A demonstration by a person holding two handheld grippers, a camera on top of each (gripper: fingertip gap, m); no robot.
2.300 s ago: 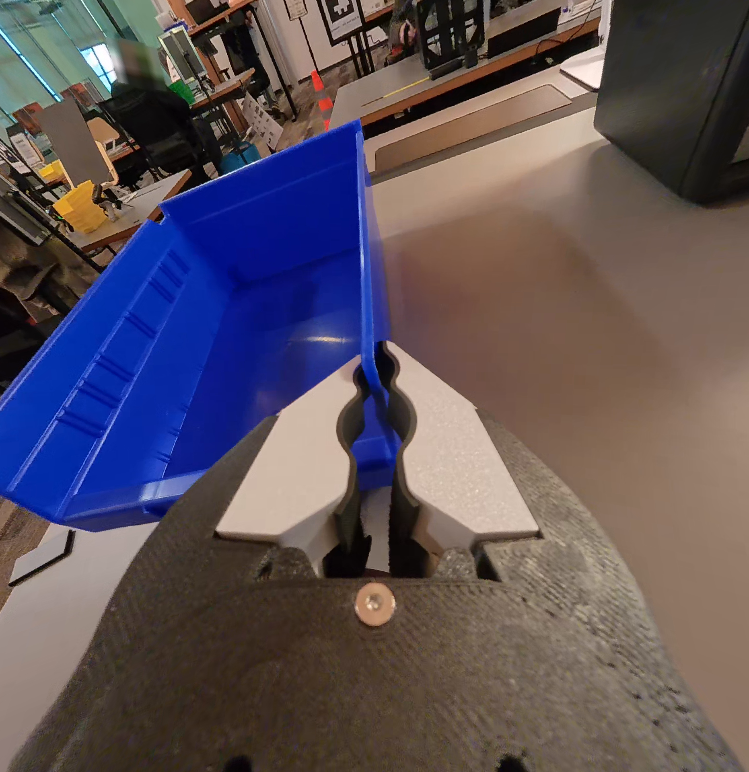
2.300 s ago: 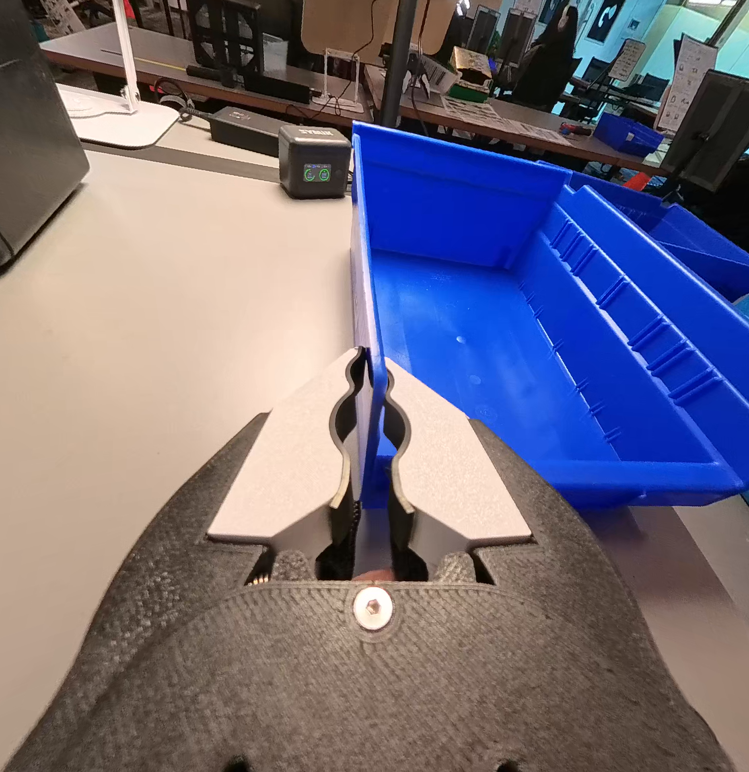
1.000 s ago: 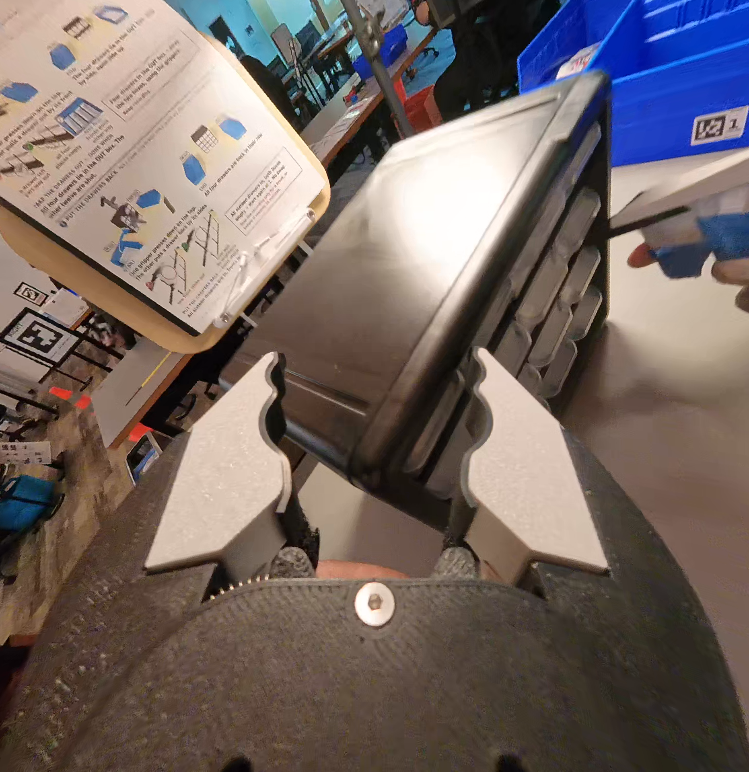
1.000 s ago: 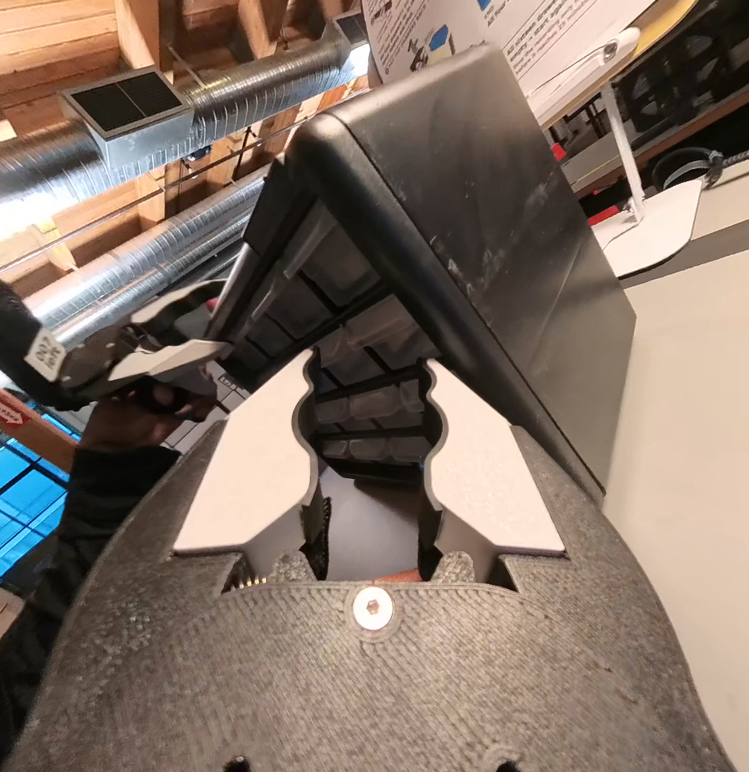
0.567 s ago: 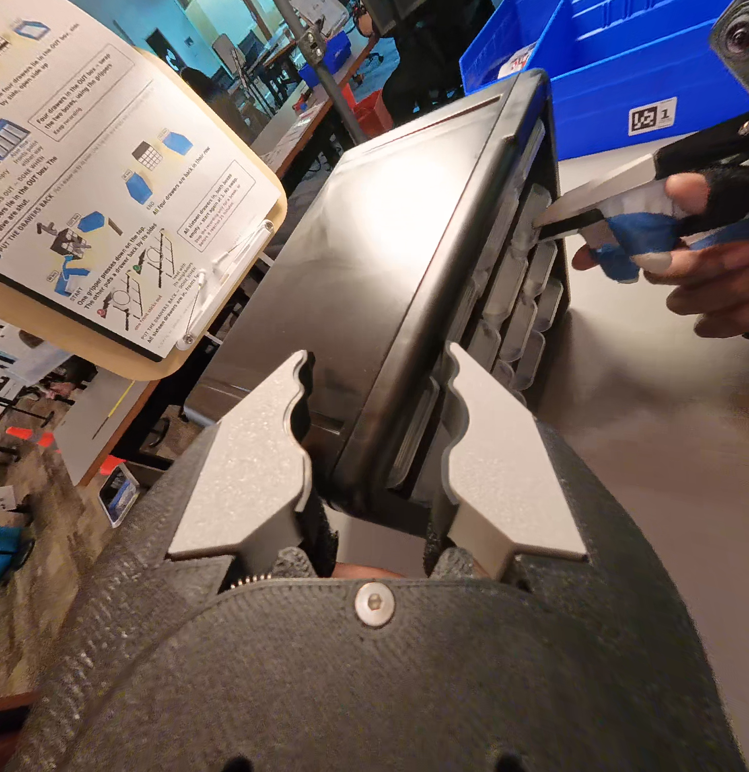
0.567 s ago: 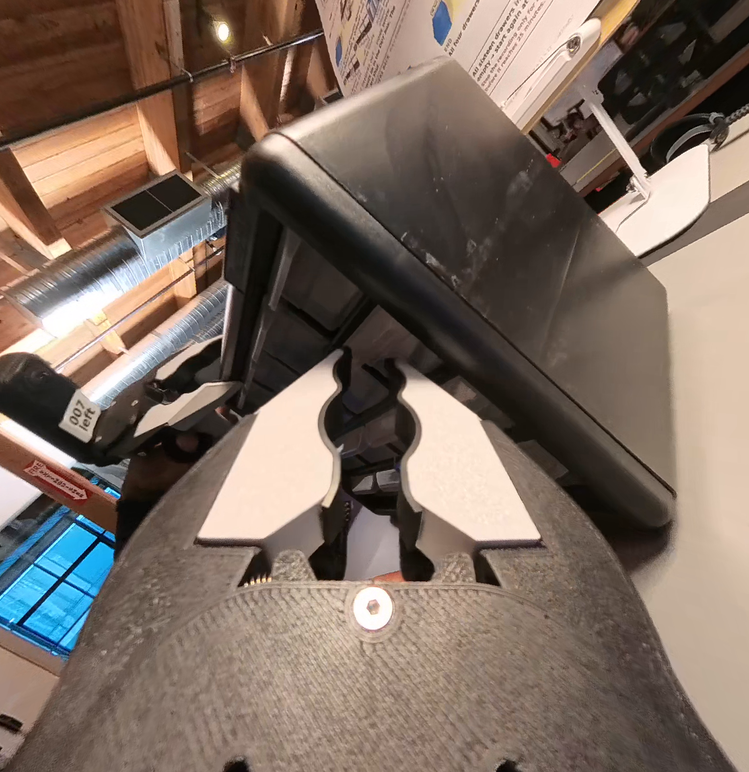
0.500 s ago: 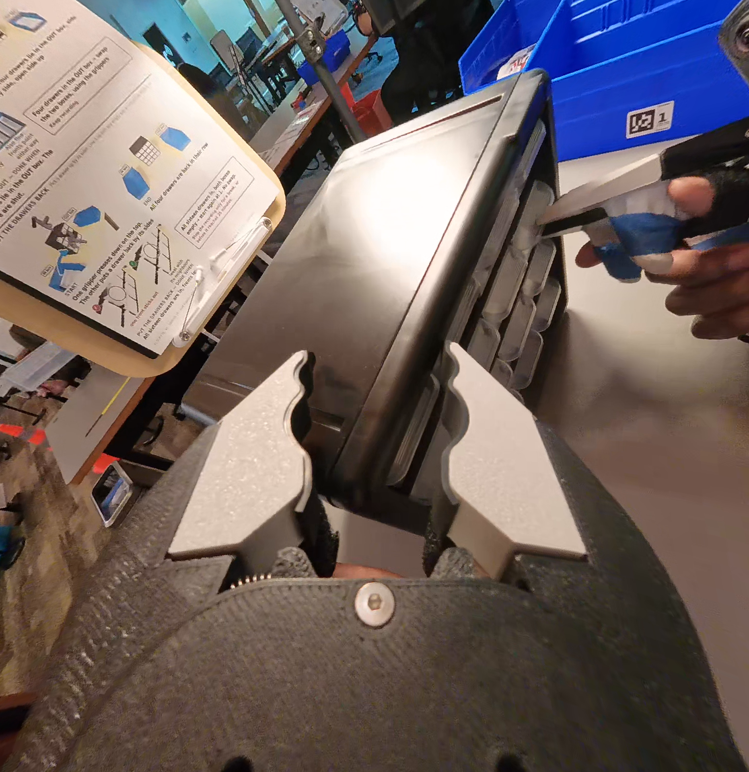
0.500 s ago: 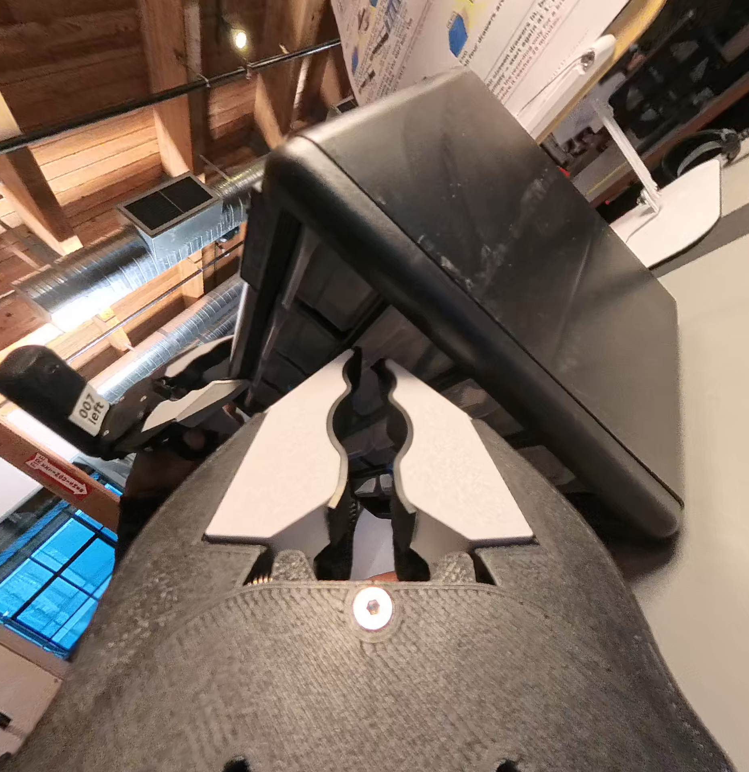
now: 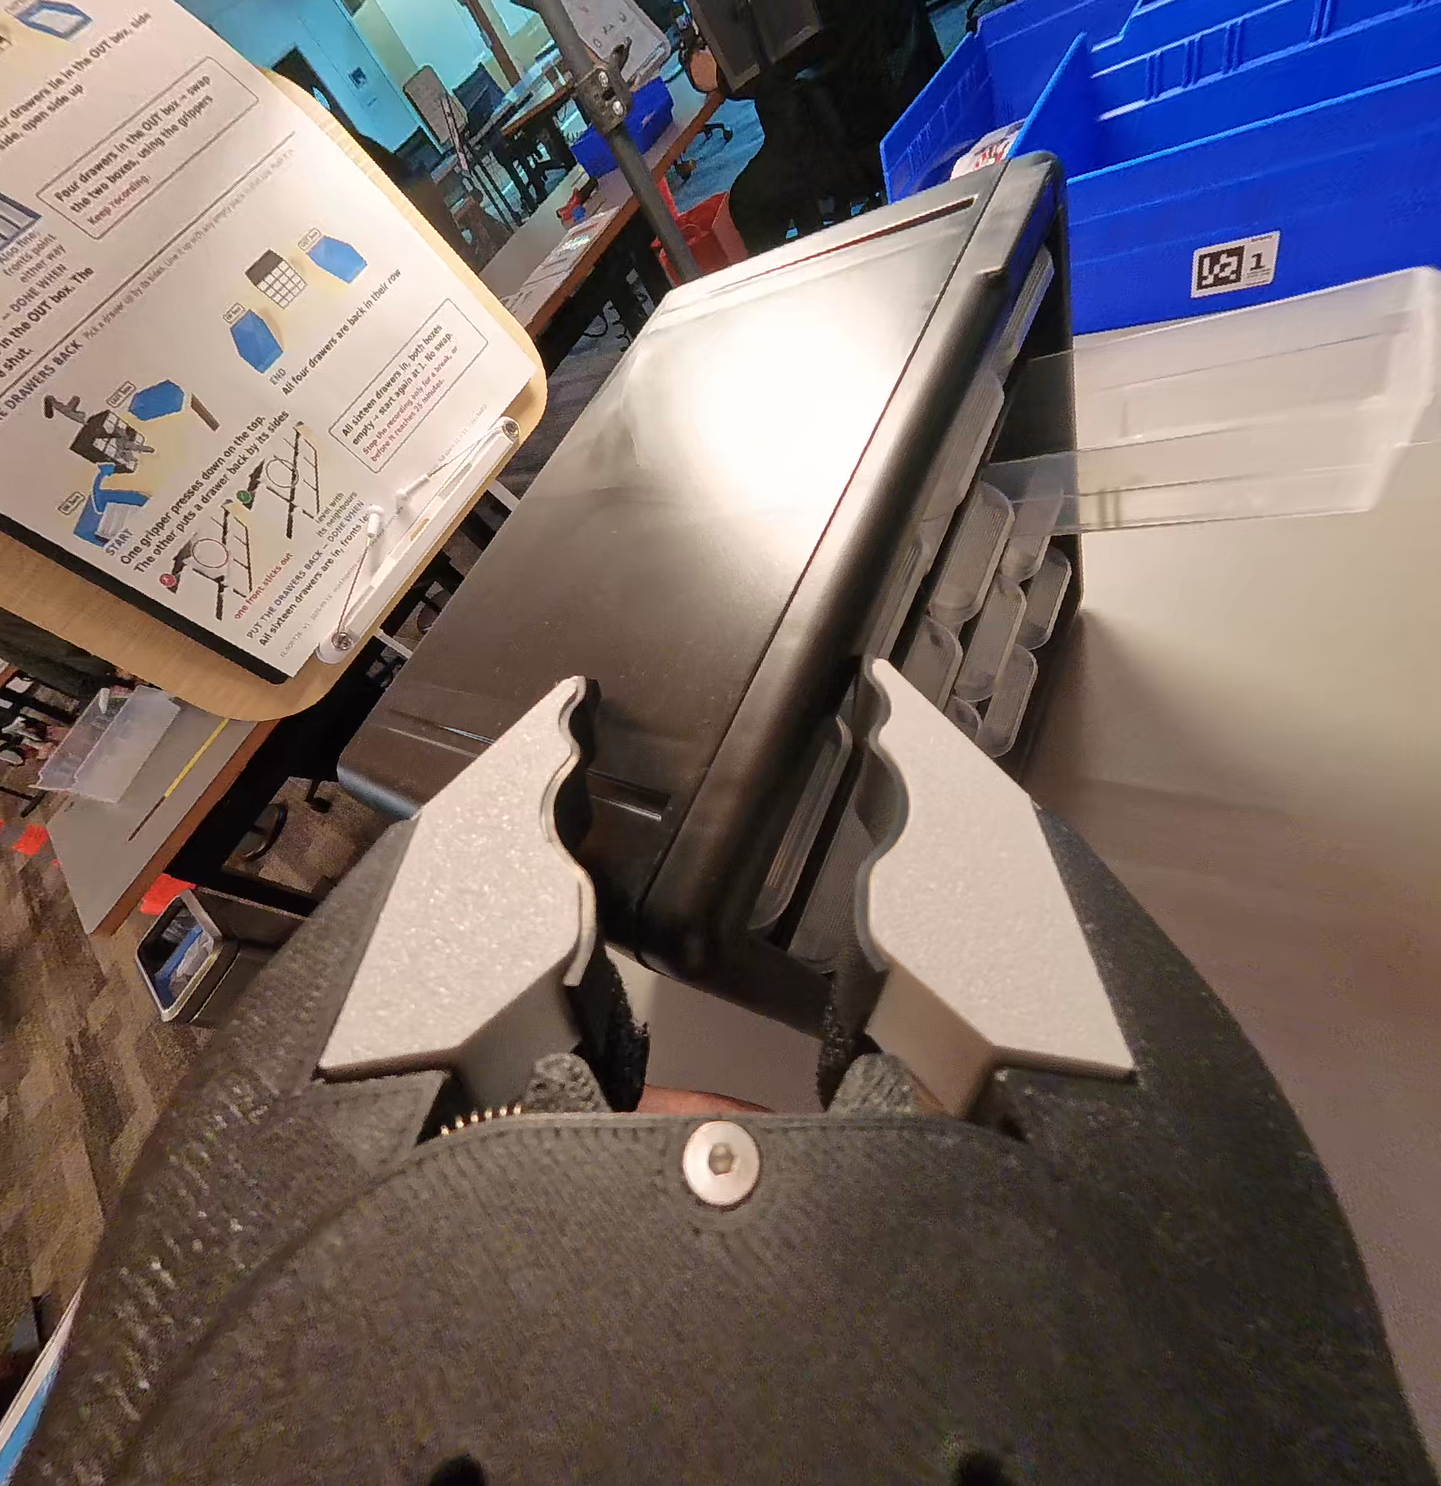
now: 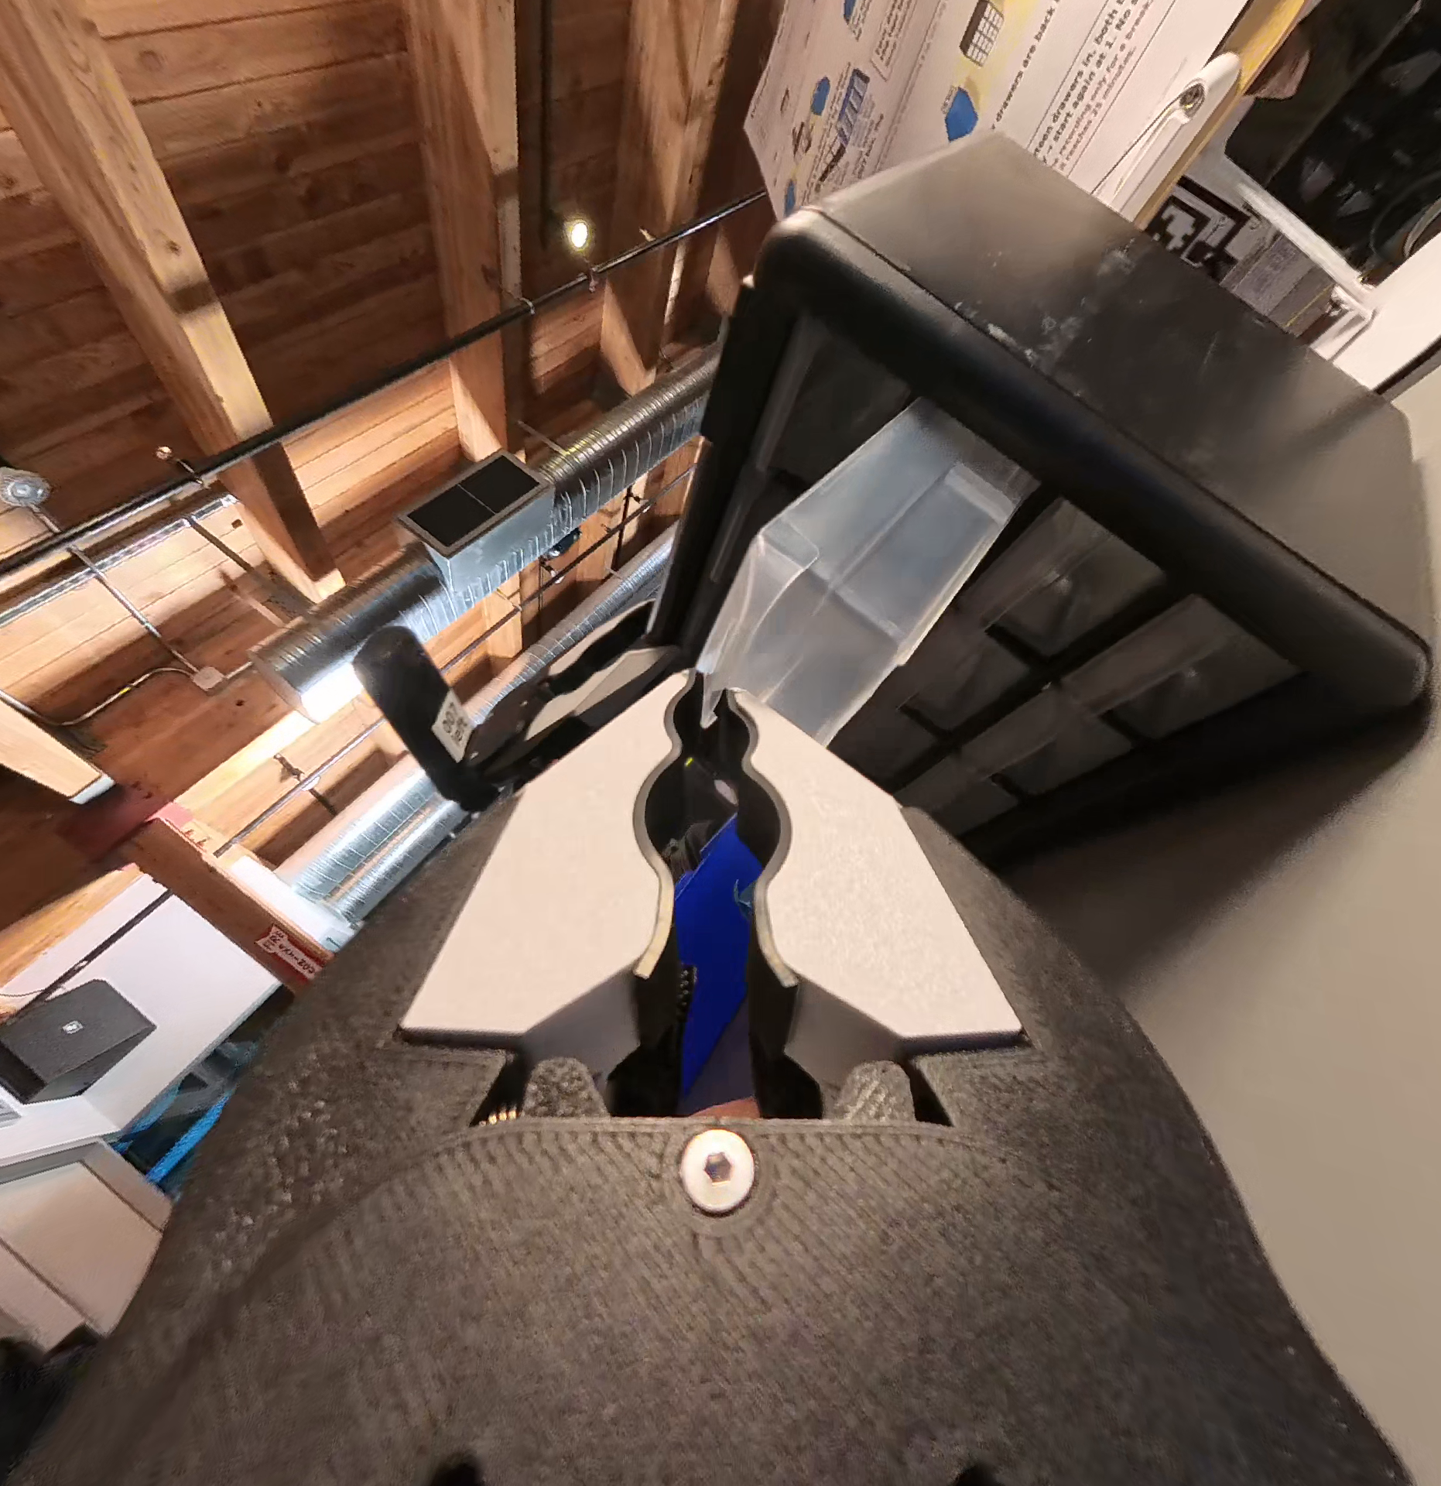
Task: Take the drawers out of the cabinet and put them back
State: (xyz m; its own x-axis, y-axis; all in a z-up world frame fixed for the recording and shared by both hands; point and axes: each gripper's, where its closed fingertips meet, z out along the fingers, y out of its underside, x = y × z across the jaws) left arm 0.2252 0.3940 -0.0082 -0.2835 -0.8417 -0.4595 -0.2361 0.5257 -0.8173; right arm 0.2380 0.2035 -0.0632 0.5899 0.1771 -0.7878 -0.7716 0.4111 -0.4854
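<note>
One view only shows right gripper (image 10: 705, 699) pinching clear drawer (image 10: 854, 563), left gripper (image 9: 725, 724) spread astride cabinet (image 9: 701, 523)

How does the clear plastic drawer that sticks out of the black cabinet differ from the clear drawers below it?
The pulled-out clear plastic drawer projects far from the black cabinet; the seated clear drawers lie flush in their slots. The right tongs pinch the pulled-out drawer's front lip; nothing touches the seated ones. Its side walls show; theirs stay hidden. All are clear plastic.
</note>
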